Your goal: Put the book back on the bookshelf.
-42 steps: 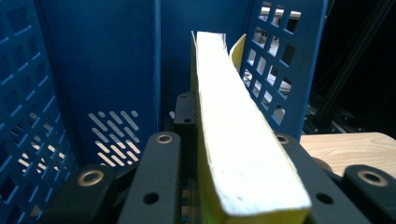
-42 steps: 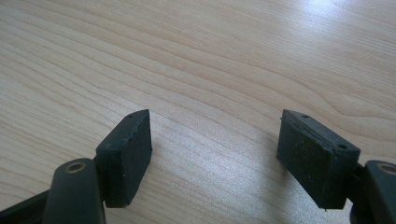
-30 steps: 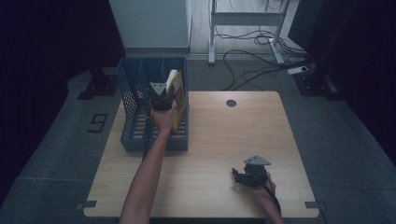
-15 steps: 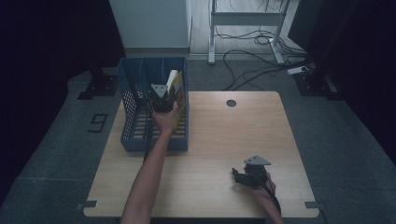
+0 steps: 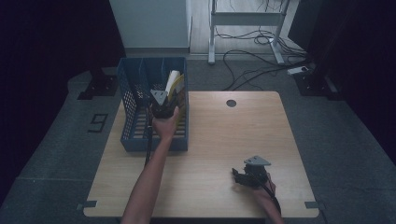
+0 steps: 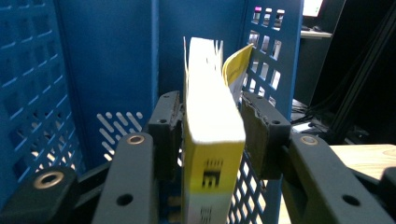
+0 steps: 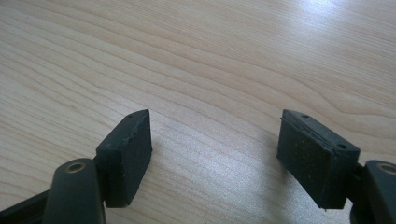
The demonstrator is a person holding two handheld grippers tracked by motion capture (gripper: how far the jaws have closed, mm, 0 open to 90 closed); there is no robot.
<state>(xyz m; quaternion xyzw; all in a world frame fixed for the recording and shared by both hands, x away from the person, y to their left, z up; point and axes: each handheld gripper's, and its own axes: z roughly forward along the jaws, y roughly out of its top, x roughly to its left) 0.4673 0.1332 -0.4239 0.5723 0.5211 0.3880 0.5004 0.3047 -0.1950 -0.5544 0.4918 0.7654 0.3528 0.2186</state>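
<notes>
A yellow and white book [image 6: 212,140] stands upright in the right compartment of the blue mesh file basket [image 5: 128,109], and also shows from above [image 5: 173,83]. My left gripper [image 6: 210,107] reaches into that compartment [image 5: 163,105], its pads [image 6: 169,123] on either side of the book. Its jaws have just been opening and now stand slightly off the book, which stays between them. My right gripper [image 5: 237,175] rests low over the wooden table [image 5: 219,135] near the front right. It is open [image 7: 215,135] with bare wood between its pads.
The basket stands on the table's left half, its other compartments dark inside. A round cable hole [image 5: 231,103] sits near the table's far edge. Beyond the table are a white cabinet [image 5: 149,23], a metal stand and loose cables [image 5: 252,51] on the floor.
The left hand has drawn back very slightly toward the person, with the book staying upright in the basket. The right hand and gripper have not moved.
</notes>
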